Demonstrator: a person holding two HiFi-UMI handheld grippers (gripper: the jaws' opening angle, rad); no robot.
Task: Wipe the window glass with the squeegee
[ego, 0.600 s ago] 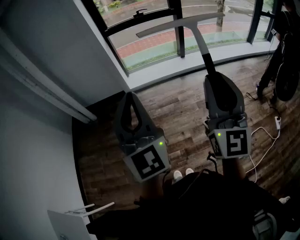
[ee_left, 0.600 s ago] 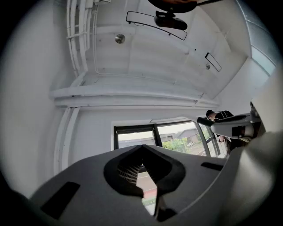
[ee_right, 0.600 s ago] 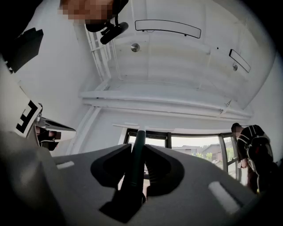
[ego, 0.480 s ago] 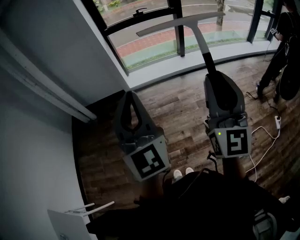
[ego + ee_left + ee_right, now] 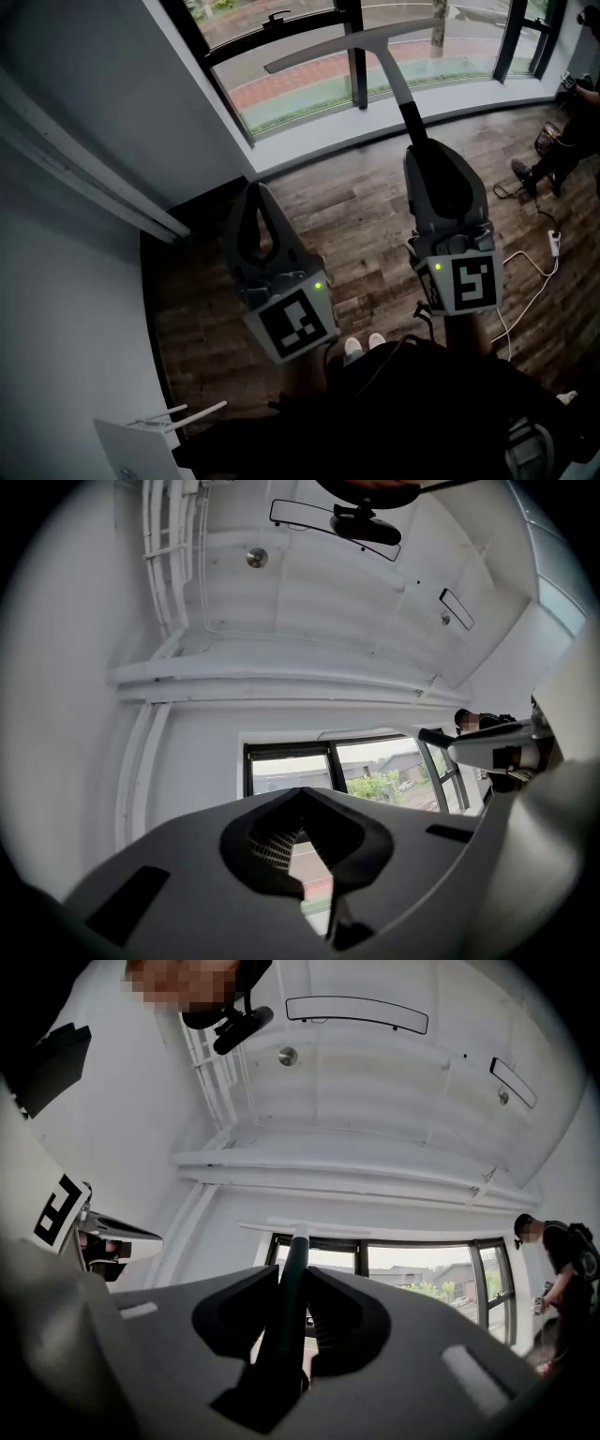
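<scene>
Grey squeegee clamped in right tongs, near window glass, left tongs together, empty

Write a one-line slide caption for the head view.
Right gripper holds the squeegee up toward the window glass; left gripper shut, empty.

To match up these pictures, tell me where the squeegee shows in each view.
Head view: squeegee top centre, blade crosswise, handle running down into the right tongs.
Left gripper view: not surely in it; a pale bar at the right edge may be it.
Right gripper view: centre, dark handle clamped between the tongs, blade above.
Shared landmark: the dark window frame, in all three.
</scene>
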